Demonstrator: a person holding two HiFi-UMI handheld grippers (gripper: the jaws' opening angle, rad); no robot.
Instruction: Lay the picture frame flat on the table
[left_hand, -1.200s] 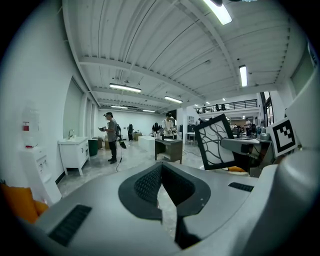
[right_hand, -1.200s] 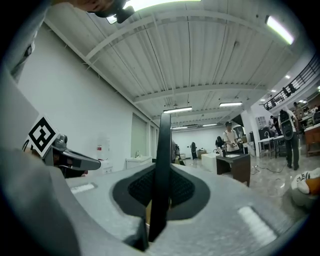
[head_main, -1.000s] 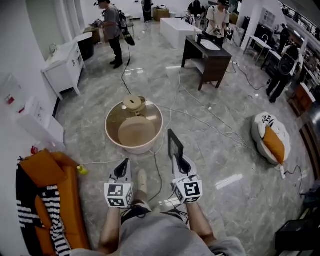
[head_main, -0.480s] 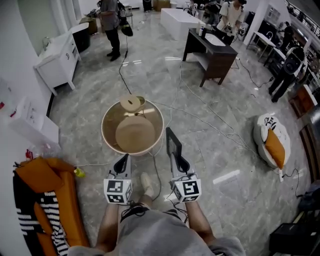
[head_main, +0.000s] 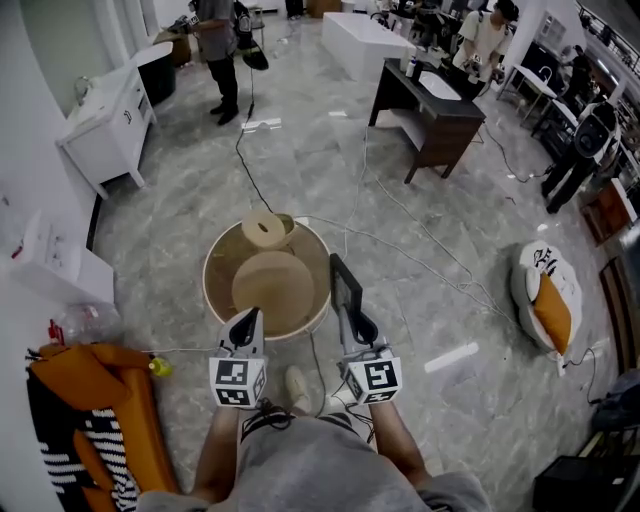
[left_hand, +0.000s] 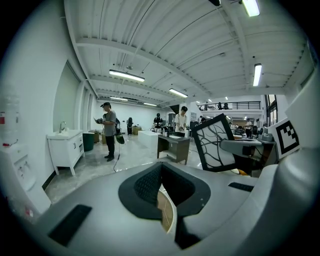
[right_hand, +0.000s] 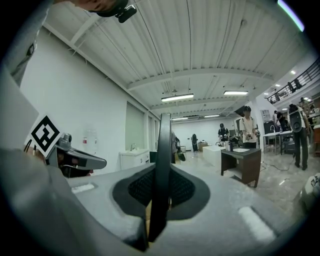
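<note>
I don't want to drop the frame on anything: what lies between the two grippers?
In the head view, the person's shoe lies between the left gripper and the right gripper, which holds the picture frame.

The right tool (right_hand: 159, 192) clamps the dark picture frame (right_hand: 164, 145) edge-on, standing upright between its jaws.

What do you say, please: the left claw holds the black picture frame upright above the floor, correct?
Not the left claw: the right claw holds the black picture frame upright above the floor. The right gripper view shows its jaws shut on the frame's edge.
</note>
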